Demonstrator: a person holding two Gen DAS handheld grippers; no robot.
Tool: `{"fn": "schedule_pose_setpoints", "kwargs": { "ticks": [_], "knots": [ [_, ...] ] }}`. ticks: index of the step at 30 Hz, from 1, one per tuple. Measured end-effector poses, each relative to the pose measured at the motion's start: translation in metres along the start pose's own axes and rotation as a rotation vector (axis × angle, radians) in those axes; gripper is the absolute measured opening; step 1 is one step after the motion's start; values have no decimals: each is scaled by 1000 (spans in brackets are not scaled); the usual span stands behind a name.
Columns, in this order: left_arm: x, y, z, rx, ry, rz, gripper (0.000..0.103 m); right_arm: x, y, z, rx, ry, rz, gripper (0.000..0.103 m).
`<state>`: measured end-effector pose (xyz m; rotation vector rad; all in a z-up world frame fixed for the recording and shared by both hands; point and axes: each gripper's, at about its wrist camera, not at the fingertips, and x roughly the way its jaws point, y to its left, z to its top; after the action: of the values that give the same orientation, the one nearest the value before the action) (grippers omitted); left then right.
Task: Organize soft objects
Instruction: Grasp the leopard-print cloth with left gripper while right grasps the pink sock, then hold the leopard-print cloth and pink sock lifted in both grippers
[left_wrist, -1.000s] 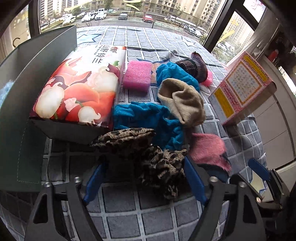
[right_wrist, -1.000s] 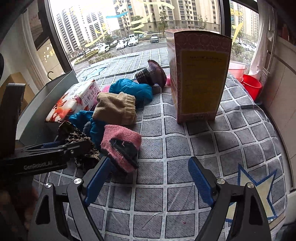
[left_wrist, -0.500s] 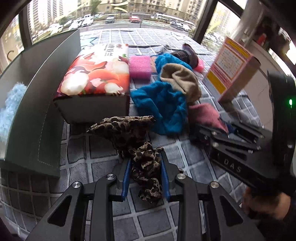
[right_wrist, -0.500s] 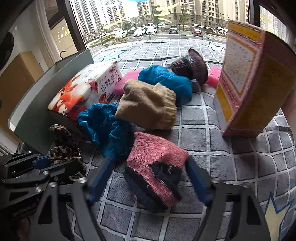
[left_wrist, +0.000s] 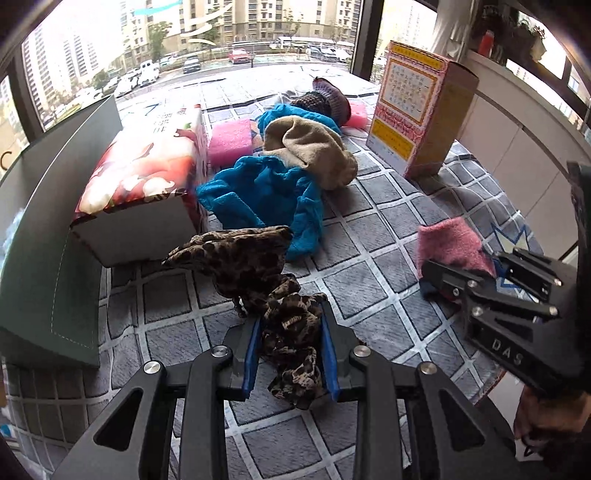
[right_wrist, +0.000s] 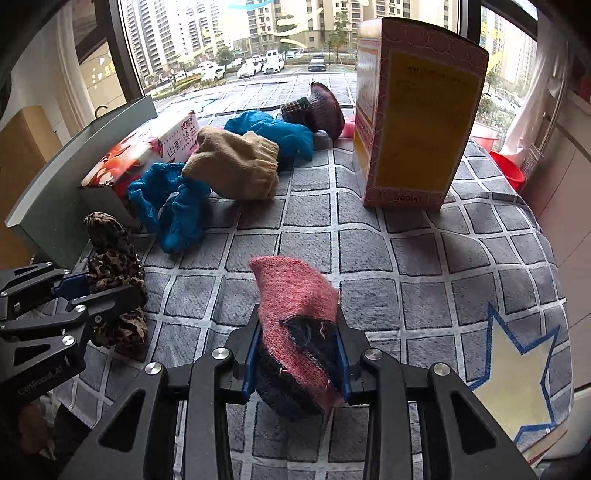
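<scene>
While gripping, both claws: closed down on soft items over the grey checked cloth (right_wrist: 424, 258).
Left gripper (left_wrist: 290, 354): jaws just narrowed, blue pads pinching the leopard-print fabric (left_wrist: 258, 269), near centre; far end trailing toward the printed tissue box (left_wrist: 147, 173).
Right gripper (right_wrist: 295, 363): jaws just closing, clamped on the pink knitted sock (right_wrist: 295, 306), dark heel between the pads, near centre.
Blue cloth (left_wrist: 266, 195): loose, beyond the leopard piece, touching the beige knit (left_wrist: 310, 155).
Pink sponge (left_wrist: 231, 142): far, right of the tissue box.
Tall carton (right_wrist: 417, 125): upright, far right.
Grey bin wall (left_wrist: 55, 221): left edge.
</scene>
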<state>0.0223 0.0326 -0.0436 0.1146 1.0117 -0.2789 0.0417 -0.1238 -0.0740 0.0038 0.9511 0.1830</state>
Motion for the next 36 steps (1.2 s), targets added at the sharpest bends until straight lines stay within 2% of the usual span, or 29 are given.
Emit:
{"fn": "schedule_pose_setpoints", "kwargs": {
  "ticks": [4, 9, 12, 15, 17, 20, 36],
  "knots": [
    [-1, -8, -7, 30, -21, 41, 31, -2, 2, -6, -2, -33, -23, 34],
    [-18, -10, -12, 23, -88, 18, 30, -17, 6, -7, 11, -66, -27, 34],
    [-13, -5, -13, -13, -68, -11, 30, -21, 11, -8, -19, -76, -37, 34],
    [-13, -2, -15, -40, -74, -27, 30, -11, 11, -13, -15, -40, -32, 34],
    [-13, 0, -16, -51, -76, -20, 30, -10, 10, -15, -5, -51, -26, 34],
    [-14, 5, -21, -88, -92, -50, 31, -9, 9, -17, -5, -58, -25, 35],
    [-14, -4, -27, -49, -120, -9, 29, -11, 4, -22, 21, -78, 1, 35]
  ]
}}
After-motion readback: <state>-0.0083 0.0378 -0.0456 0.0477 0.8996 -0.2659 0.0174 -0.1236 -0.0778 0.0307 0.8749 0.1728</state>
